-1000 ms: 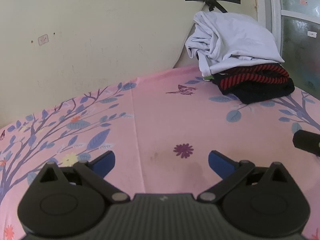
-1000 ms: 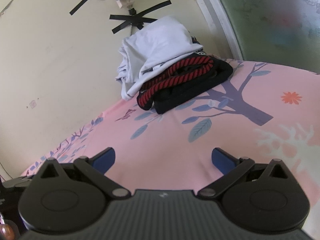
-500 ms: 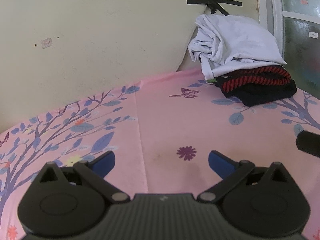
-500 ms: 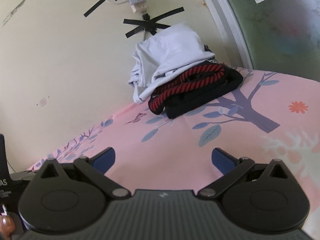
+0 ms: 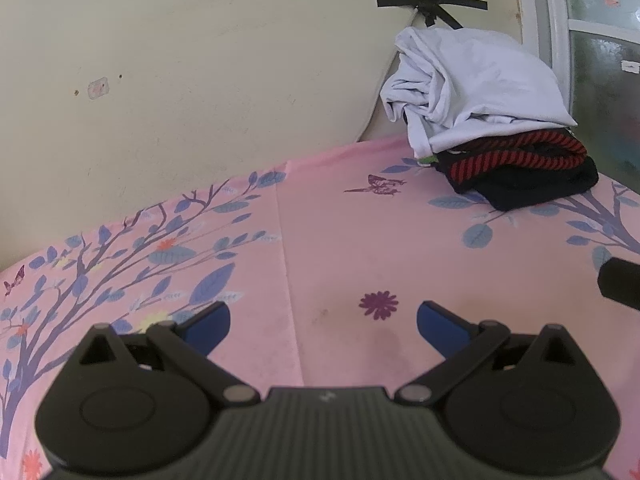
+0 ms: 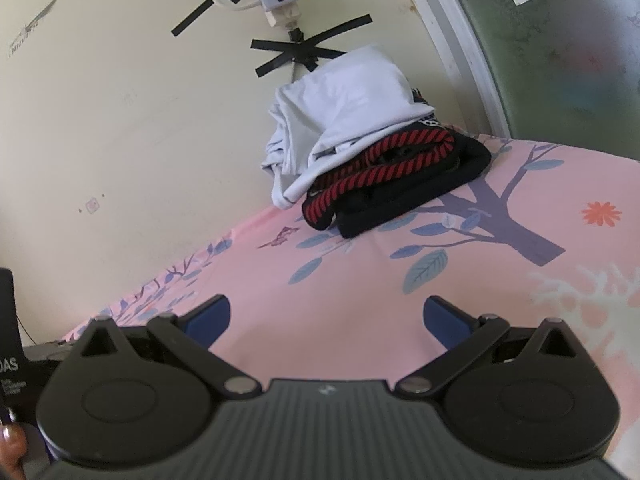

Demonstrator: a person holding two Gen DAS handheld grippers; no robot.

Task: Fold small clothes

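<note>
Here, left wrist view: the left tongs (image 5: 323,322) hang released and empty over the pink floral sheet (image 5: 340,248), well apart from the clothes pile, a white garment (image 5: 480,92) on a red-striped black one (image 5: 528,168), by the wall. Right wrist view: the right tongs (image 6: 327,316) are likewise released and empty; the pile (image 6: 372,160) looks roughly bundled, so folding seems not yet begun.

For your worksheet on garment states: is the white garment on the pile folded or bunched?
Bunched: the white garment drapes in loose wrinkles over the black and red clothes.
</note>
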